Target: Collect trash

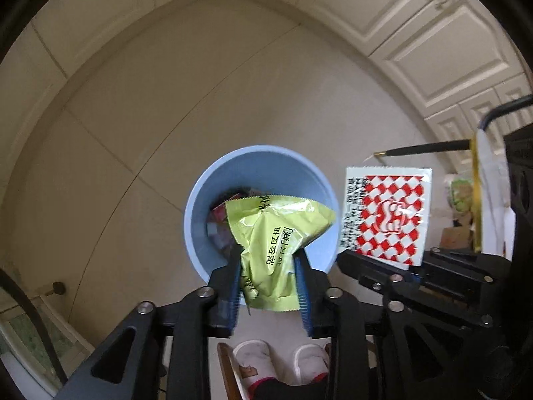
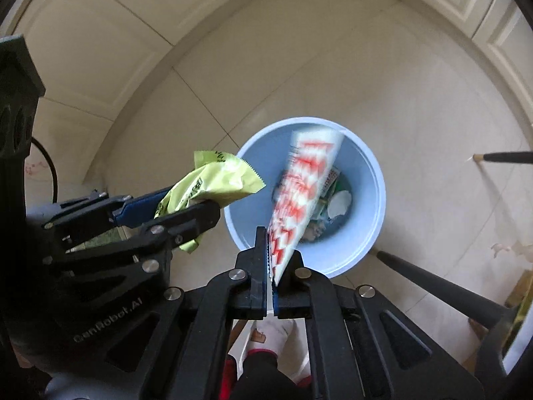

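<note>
Right wrist alone shows bin [image 2: 361,233] trash, possibly a shell.

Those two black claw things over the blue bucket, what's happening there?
A person is collecting trash with a handheld gripper in each hand. The left gripper is clamped on a crumpled green wrapper, and the right gripper pinches a red-and-white checkered packet. Both hang above the blue bin, which already holds some rubbish. Neither piece has been let go.

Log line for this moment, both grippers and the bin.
left gripper: shut on green wrapper | right gripper: shut on red-white packet | both held above blue bin | bin holds trash | nothing released yet
</note>
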`<state>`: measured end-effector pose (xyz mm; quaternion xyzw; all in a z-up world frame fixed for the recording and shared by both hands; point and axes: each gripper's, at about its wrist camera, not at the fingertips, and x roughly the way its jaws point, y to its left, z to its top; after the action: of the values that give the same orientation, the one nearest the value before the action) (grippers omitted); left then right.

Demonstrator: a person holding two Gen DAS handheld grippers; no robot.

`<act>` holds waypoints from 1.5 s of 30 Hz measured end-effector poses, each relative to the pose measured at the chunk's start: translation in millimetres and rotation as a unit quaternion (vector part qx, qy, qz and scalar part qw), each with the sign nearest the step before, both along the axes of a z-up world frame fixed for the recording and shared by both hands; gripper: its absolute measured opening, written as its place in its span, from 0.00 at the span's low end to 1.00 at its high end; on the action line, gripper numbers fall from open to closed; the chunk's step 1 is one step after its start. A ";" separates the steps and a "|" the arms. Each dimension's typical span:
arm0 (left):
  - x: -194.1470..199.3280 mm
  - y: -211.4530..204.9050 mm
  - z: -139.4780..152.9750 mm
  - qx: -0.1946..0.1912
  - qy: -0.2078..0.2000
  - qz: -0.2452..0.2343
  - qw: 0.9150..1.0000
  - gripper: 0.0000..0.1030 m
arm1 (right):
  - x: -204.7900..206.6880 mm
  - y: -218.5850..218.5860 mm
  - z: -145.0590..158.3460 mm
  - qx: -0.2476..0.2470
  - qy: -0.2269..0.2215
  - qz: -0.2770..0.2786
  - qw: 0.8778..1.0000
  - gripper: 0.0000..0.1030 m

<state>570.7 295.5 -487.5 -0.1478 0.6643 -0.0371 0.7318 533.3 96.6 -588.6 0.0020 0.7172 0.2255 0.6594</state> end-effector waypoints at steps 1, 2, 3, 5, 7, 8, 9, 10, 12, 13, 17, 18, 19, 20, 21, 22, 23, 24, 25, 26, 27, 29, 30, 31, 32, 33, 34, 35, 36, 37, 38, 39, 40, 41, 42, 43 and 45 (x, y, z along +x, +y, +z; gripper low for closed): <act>8.2 -2.4 0.2 0.000 0.006 0.002 1.000 0.29 | -1.9 1.9 -2.9 0.002 0.002 -0.002 1.000 0.05; 12.8 -0.6 -1.2 0.000 0.011 0.004 1.000 0.30 | 2.3 1.5 -5.7 0.002 0.005 -0.003 1.000 0.05; 17.7 -2.7 -0.4 0.003 0.012 0.005 1.000 0.31 | 4.8 0.5 -7.9 0.001 0.007 -0.003 1.000 0.05; 17.4 -7.4 5.0 0.004 0.016 0.007 1.000 0.31 | 6.7 -3.0 -9.2 0.009 0.010 -0.002 1.000 0.06; 15.6 -2.9 7.2 -0.002 0.021 0.012 1.000 0.34 | -5.1 2.2 -8.6 0.004 0.009 -0.002 1.000 0.07; 16.6 -0.5 8.6 -0.001 0.021 0.015 1.000 0.39 | -6.9 2.9 -8.7 0.004 0.009 -0.003 1.000 0.09; 16.0 -0.4 9.5 0.001 0.020 0.018 1.000 0.40 | -7.9 1.9 -9.0 0.004 0.008 -0.003 1.000 0.09; 10.2 -3.5 9.0 0.000 0.019 0.021 1.000 0.41 | -8.0 1.0 -7.2 0.002 0.007 -0.005 1.000 0.10; 8.5 0.8 12.6 0.001 0.019 0.026 0.999 0.41 | -5.4 4.0 -6.2 -0.005 0.005 -0.006 1.000 0.24; 5.6 -4.4 9.8 0.003 0.017 0.032 0.999 0.43 | -4.8 3.1 -4.1 -0.010 0.005 -0.006 1.000 0.29; -1.4 -7.3 9.4 -0.012 0.016 0.045 0.999 0.43 | -5.1 1.0 4.0 -0.008 0.000 -0.010 1.000 0.53; -1.1 -6.3 10.6 -0.011 0.014 0.045 0.999 0.43 | -3.9 0.6 5.7 -0.008 -0.004 -0.010 1.000 0.55; -3.0 -9.0 10.6 -0.011 0.011 0.043 0.999 0.43 | -3.7 0.4 9.8 -0.010 -0.012 -0.012 1.000 0.56; -3.0 -9.2 11.8 -0.012 0.010 0.041 0.999 0.44 | -3.8 1.0 12.3 -0.021 -0.017 -0.011 1.000 0.59; -7.4 -14.2 13.3 -0.014 0.009 0.040 0.999 0.45 | -3.3 4.3 17.8 -0.040 -0.028 -0.007 0.999 0.63; -9.9 -11.4 16.7 -0.018 0.007 0.041 0.999 0.45 | -4.4 5.5 25.2 -0.065 -0.044 -0.003 0.997 0.67; -9.4 -10.4 17.6 -0.025 0.004 0.043 0.999 0.45 | -5.3 6.8 33.0 -0.087 -0.059 0.000 0.994 0.75; -10.0 -12.4 17.9 -0.031 0.002 0.045 0.998 0.45 | -6.6 8.7 43.1 -0.114 -0.078 0.002 0.990 0.82; -18.3 -12.3 22.9 -0.035 0.000 0.045 0.998 0.45 | -8.3 8.1 52.6 -0.131 -0.096 0.002 0.987 0.85; -21.8 -13.8 25.2 -0.036 -0.001 0.044 0.998 0.45 | -11.1 6.8 63.0 -0.134 -0.110 0.003 0.985 0.85; -25.0 -15.4 28.9 -0.031 -0.007 0.044 0.999 0.45 | -11.7 7.8 70.1 -0.135 -0.116 0.004 0.984 0.85; -32.3 -14.9 39.8 -0.017 -0.025 0.047 0.998 0.45 | -16.0 10.6 88.1 -0.135 -0.137 0.005 0.981 0.86; -36.4 -12.9 47.0 -0.005 -0.034 0.052 0.998 0.45 | -17.9 12.0 94.3 -0.128 -0.141 0.007 0.982 0.86; -41.6 -9.4 59.1 0.012 -0.048 0.059 0.997 0.45 | -21.0 14.1 102.6 -0.120 -0.145 0.010 0.982 0.87; -49.3 -3.8 75.8 0.035 -0.070 0.069 0.995 0.45 | -24.9 16.9 112.5 -0.116 -0.154 0.013 0.981 0.88; -56.6 -0.1 89.4 0.059 -0.085 0.078 0.992 0.46 | -27.8 19.0 118.9 -0.113 -0.163 0.014 0.980 0.90; -64.6 5.3 105.8 0.087 -0.102 0.092 0.987 0.47 | -32.1 20.7 130.2 -0.107 -0.175 0.016 0.979 0.91; -73.4 11.4 123.2 0.109 -0.120 0.106 0.981 0.51 | -35.3 19.2 139.6 -0.100 -0.183 0.017 0.978 0.91; -80.5 15.4 136.1 0.122 -0.133 0.116 0.977 0.52 | -39.4 20.6 152.9 -0.094 -0.195 0.016 0.976 0.92; -89.2 19.8 151.8 0.134 -0.151 0.128 0.971 0.56 | -42.0 22.9 164.7 -0.090 -0.206 0.015 0.974 0.94; -98.4 22.8 168.3 0.145 -0.170 0.136 0.965 0.60 | -45.9 25.6 179.8 -0.081 -0.219 0.016 0.972 0.98; -107.3 23.8 183.8 0.153 -0.187 0.141 0.960 0.62 | -47.2 30.7 187.2 -0.074 -0.229 0.017 0.970 0.99; -114.9 21.7 194.6 0.165 -0.199 0.145 0.955 0.67 | -50.3 34.3 201.0 -0.070 -0.245 0.017 0.967 0.99; -122.0 19.3 206.3 0.176 -0.211 0.146 0.950 0.69 | -56.0 36.7 217.3 -0.068 -0.261 0.019 0.963 0.99; -130.6 15.2 219.7 0.184 -0.229 0.145 0.945 0.70 | -58.3 40.1 224.9 -0.065 -0.271 0.021 0.960 0.99; -139.3 7.8 229.5 0.187 -0.245 0.144 0.940 0.73 | -64.4 42.6 239.7 -0.061 -0.288 0.023 0.955 0.99; -156.4 -0.6 248.8 0.195 -0.270 0.147 0.931 0.75 | -75.7 47.6 261.8 -0.056 -0.315 0.027 0.947 0.99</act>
<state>414.3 295.0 -238.7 -0.0826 0.4062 0.1629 0.8953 457.6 144.2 -326.8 -0.1256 0.4838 0.1919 0.8446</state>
